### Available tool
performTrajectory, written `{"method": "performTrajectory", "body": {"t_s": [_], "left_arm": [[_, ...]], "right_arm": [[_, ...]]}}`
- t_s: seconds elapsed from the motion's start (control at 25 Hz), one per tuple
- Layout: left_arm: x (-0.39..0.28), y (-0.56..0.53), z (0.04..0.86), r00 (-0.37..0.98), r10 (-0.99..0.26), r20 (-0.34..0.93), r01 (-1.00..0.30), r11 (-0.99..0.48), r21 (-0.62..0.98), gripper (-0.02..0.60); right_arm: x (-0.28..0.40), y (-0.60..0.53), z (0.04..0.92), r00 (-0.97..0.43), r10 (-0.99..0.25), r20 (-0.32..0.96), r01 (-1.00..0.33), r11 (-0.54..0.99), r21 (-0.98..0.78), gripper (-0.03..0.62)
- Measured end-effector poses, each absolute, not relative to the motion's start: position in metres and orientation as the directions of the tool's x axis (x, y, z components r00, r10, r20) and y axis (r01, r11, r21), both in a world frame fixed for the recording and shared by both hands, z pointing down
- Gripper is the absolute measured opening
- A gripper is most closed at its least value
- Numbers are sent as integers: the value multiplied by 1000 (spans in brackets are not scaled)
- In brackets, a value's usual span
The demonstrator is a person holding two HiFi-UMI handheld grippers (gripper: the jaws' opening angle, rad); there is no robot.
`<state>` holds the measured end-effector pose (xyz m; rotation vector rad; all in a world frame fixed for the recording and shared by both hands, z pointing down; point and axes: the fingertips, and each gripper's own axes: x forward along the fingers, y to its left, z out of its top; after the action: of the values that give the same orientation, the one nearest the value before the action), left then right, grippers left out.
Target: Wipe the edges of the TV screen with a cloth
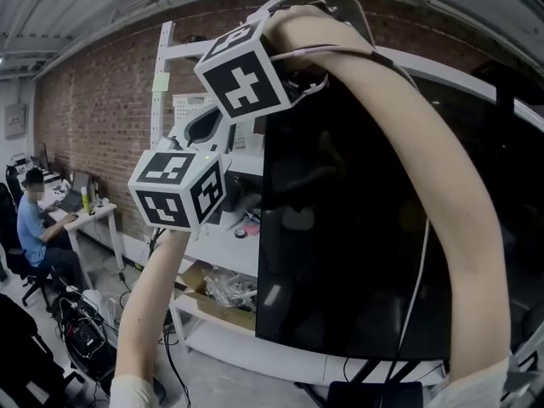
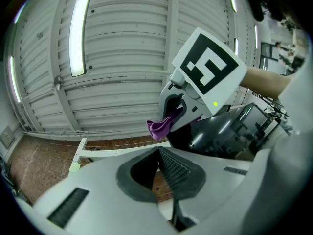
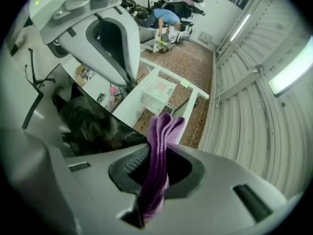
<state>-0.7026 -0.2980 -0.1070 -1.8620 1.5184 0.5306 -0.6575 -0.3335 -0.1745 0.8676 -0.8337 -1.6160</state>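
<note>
**Overhead, cloth pinched at the TV's top corner**

Right gripper [image 3: 159, 148]: jaws clamped on a purple cloth [image 3: 162, 131], folded into several layers. A short tuft stands out past the pads toward 12 o'clock, and a tail hangs back toward 6.

Left gripper [image 2: 159, 153]: jaws pressed together with nothing between them. From its own view, the right gripper and the cloth sit at 12 to 1 o'clock.

TV [image 3: 83, 124]: a dark glossy panel at 9 o'clock of the right jaws, its top edge running close under the cloth tip. Whether the cloth touches the edge yet, I cannot tell. In the head view both grippers are raised at the panel's upper left corner, the right above the left. White shelving [image 1: 166, 66] stands behind at 10 o'clock.

Handling, as judged:
- The cloth is light, soft and limp, and it will buckle if pushed end-on.
- The present hold looks right, deep in the pads and across all the folds, with only a short tuft free to wipe. A longer free end would flop.
- The screen looks thin, smooth and easily marked, so drag the cloth along the edge with light pressure.
- Keep the hard jaw tips off the glass.
- If the left gripper steadies anything, it should be the frame at the corner, never the face of the panel.
</note>
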Motion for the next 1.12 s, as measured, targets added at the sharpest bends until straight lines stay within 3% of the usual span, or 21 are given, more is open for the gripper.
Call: {"method": "performTrajectory", "body": {"t_s": [0.16,0.32,0.52,1.12], "left_arm": [[-719,-298,-113,292,-662,-690,-956,-198,-215,15],[-745,-291,-109,322,-657,-681,-946,-255,-201,15],[-768,-293,-96,363,-655,-663,-928,-321,-190,15],[-820,-319,-31,373,-700,-610,-920,-366,-142,15]], "right_arm": [[-668,-340,-166,-118,-980,-162,606,-200,770,61],[-685,-332,-167,-57,-957,-284,736,-233,636,61],[-702,-341,-151,23,-945,-327,823,-168,542,61],[-716,-385,-8,180,-979,-99,874,113,473,61]]}}
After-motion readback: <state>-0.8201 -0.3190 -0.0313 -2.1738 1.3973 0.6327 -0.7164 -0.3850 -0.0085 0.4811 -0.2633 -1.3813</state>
